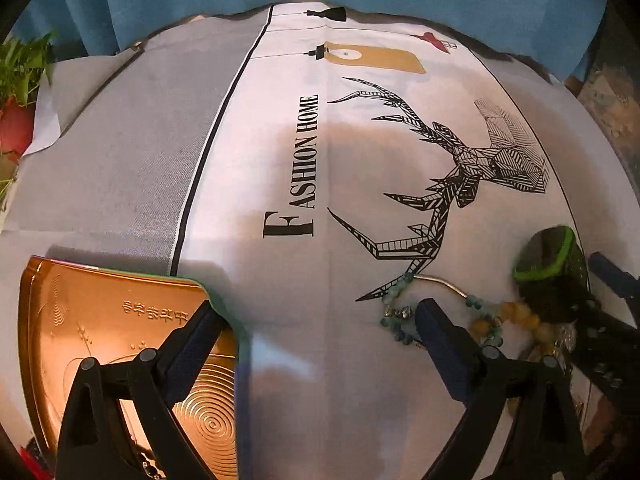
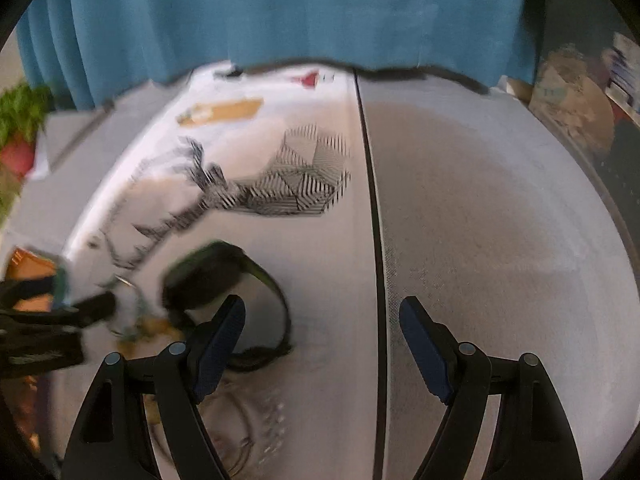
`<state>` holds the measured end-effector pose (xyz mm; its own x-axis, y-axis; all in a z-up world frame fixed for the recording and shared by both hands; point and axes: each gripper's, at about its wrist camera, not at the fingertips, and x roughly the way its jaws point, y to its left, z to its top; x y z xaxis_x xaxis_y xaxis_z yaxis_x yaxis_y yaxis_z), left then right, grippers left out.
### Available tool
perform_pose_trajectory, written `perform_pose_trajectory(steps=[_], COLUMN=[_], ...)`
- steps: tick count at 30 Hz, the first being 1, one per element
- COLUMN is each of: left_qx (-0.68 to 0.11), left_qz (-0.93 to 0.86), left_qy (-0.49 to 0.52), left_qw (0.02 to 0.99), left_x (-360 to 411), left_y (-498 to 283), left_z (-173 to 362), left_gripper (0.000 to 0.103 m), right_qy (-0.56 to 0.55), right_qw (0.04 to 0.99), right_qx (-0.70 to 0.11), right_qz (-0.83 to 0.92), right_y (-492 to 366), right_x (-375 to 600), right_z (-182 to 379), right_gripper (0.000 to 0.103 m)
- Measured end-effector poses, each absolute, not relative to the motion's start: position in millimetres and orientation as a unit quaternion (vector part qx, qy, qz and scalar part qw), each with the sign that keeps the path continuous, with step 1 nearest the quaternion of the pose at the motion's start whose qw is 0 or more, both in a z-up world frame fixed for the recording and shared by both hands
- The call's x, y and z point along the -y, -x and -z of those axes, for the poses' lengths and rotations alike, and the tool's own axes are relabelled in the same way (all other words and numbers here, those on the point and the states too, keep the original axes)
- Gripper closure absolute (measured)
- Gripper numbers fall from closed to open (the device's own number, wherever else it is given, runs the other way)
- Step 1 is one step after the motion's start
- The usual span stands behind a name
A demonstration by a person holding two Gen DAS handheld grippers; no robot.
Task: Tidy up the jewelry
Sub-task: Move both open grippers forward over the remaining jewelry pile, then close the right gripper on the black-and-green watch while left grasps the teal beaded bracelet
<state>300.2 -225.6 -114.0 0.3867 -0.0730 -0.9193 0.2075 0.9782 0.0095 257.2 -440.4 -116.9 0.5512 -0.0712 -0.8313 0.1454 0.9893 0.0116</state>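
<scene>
Gold tin tray (image 1: pixel 120 332) lies near left; beaded bracelets (image 1: pixel 472 316) tangle at near right beside a black smartwatch (image 2: pixel 224 280). Left gripper (image 1: pixel 316 320) and right gripper (image 2: pixel 320 320) both gape, empty. Beads look light, floppy, slippery; pinch across a strand.

Table w/ printed tablecloth (image 1: pixel 280 128) is carrying everything: deer graphic, "FASHION HOME" text, grey side panels. Lying directly on cloth: gold tin lid (image 1: pixel 120 320) at left; bead bracelets (image 1: pixel 480 316) in a tangle near deer's antlers; black smartwatch w/ green trim (image 1: pixel 548 256) just beside them.
</scene>
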Motion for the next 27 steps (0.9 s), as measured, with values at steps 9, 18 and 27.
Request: perform_pose_trajectory(steps=[9,18,27], left_qx=[-0.534,-0.489,-0.504], left_qz=[0.102,0.122,0.217], left_qy=[-0.097,-0.197,-0.213], left_qw=[0.833,0.841,0.809], left_x=[232,248,259], left_y=[-293,-282,-289], left_z=[105,88,104], left_gripper=[0.039,0.035,0.082], right_qy=[-0.022,-0.039,-0.030], right_qw=[0.888,0.886,0.890], right_qx=[-0.458,-0.459,-0.453], right_qz=[0.045,0.047,0.044], right_y=[-256,-251,-250], right_x=[435,439,439], right_z=[116,113,114], right_gripper=[0.056,0.055,0.055])
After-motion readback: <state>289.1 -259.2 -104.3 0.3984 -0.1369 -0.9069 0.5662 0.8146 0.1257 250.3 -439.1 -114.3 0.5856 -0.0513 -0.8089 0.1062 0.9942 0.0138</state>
